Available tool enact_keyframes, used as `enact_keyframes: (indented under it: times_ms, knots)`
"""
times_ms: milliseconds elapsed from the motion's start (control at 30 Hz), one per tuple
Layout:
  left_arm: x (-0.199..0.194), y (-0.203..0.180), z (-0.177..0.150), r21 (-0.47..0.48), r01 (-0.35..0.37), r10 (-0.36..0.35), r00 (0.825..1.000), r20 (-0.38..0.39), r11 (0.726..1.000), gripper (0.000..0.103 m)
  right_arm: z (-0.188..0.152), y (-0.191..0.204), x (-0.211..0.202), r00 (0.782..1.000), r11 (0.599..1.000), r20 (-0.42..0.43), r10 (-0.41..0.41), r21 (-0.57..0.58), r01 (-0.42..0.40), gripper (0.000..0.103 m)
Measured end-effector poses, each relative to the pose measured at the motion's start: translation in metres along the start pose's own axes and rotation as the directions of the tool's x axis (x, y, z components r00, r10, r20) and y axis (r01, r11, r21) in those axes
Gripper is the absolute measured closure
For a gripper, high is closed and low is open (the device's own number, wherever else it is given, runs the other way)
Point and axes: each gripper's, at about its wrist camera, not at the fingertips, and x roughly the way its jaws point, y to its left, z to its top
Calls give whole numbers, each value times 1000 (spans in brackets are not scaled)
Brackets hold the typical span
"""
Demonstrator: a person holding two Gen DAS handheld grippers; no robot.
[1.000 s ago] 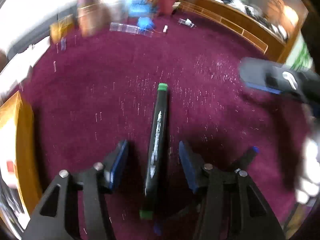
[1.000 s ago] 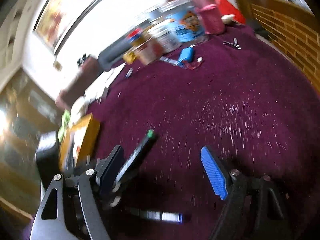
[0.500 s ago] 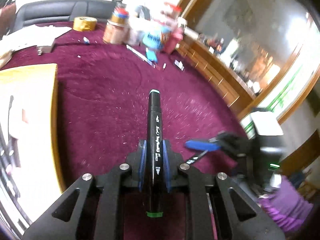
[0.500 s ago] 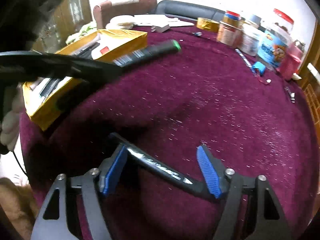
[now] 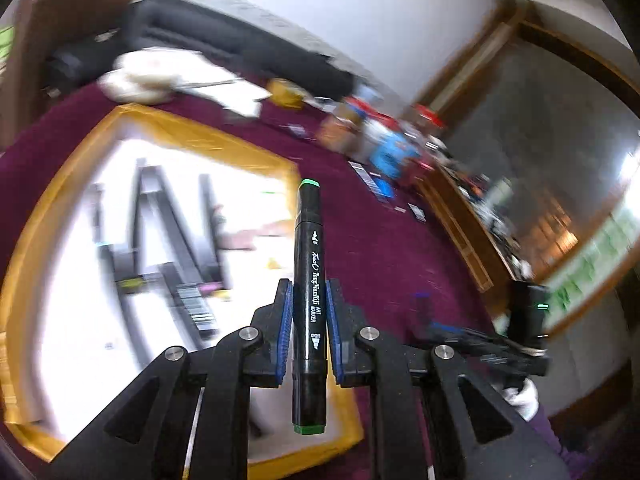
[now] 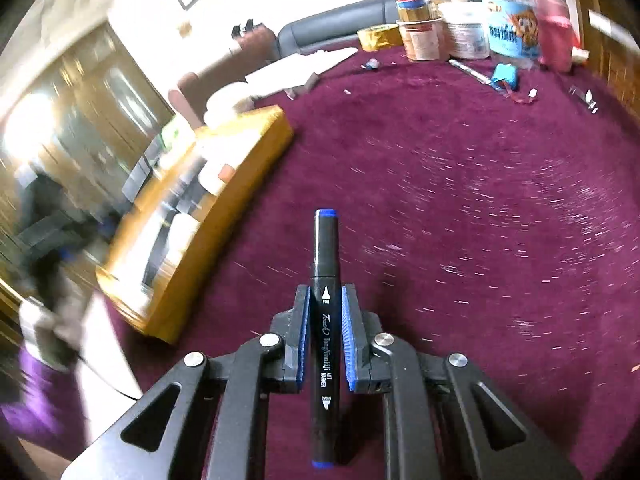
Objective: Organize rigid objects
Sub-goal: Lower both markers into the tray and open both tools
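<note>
My left gripper (image 5: 307,294) is shut on a black marker with green caps (image 5: 308,232), which points forward along the fingers. It hangs over the near right corner of the yellow box (image 5: 192,132), whose white inside holds several black markers (image 5: 160,236). My right gripper (image 6: 325,300) is shut on a black marker with blue caps (image 6: 326,248), held just above the maroon cloth (image 6: 480,200). In the right wrist view the yellow box (image 6: 216,232) stands to the left, and the left gripper is only a dark blur at the far left edge.
Jars, tubs and a tape roll (image 6: 376,36) crowd the far edge of the cloth. A small blue object (image 6: 506,76) and scraps lie near them. Papers (image 6: 296,68) and a dark sofa sit behind the box. A wooden cabinet (image 5: 480,216) runs along the right.
The left gripper closed on the green-capped marker, lifted it and swung left over the yellow box. The right gripper closed on the blue-capped marker, which now lines up with its fingers.
</note>
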Motion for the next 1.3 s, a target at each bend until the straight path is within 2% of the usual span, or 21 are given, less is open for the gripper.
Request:
enact_keyframes:
  times_ms: [100, 233, 333, 433, 533, 600, 633, 667, 733, 867, 1033, 1233, 1300]
  knots:
    - [-4, 34, -2, -73, -72, 71, 997, -21, 995, 89, 10, 10, -1, 993, 991, 16, 117, 60, -118, 90]
    - [-4, 66, -3, -123, -186, 183, 982, -38, 975, 89, 24, 34, 13, 977, 974, 6, 213, 84, -213, 90]
    - [-6, 78, -2, -125, -226, 224, 974, -32, 966, 89, 33, 59, 26, 969, 968, -16, 245, 63, -244, 90]
    - [-6, 75, 0, -85, -318, 317, 948, -17, 944, 89, 42, 87, 38, 965, 965, -43, 260, 26, -259, 90]
    - [-2, 77, 3, -83, -348, 348, 937, -8, 934, 88, 54, 115, 50, 962, 964, -69, 264, -12, -265, 90]
    - [-9, 77, 0, -73, -334, 336, 942, 5, 940, 81, 62, 132, 62, 965, 968, -91, 246, -30, -250, 90]
    - [-11, 74, 0, -66, -327, 328, 945, 13, 943, 73, 66, 136, 69, 965, 969, -101, 241, -32, -245, 90]
    - [-15, 70, -1, -54, -319, 321, 947, 29, 946, 58, 71, 142, 78, 966, 971, -113, 233, -33, -238, 90]
    - [-25, 64, -4, -41, -333, 335, 939, 72, 942, 43, 80, 151, 95, 970, 977, -128, 206, -35, -212, 90]
    - [-53, 61, -15, -53, -289, 293, 946, 140, 956, 41, 103, 167, 133, 981, 989, -152, 122, -63, -133, 90]
    - [-74, 72, -26, -87, -252, 263, 953, 154, 964, 40, 133, 189, 172, 987, 990, -160, -20, -141, -2, 90]
    - [-84, 85, -24, -115, -258, 275, 946, 170, 959, 40, 154, 205, 215, 969, 965, -170, -177, -223, 137, 90]
    - [-85, 87, -24, -120, -263, 281, 944, 173, 957, 39, 155, 204, 223, 962, 963, -182, -202, -217, 161, 89]
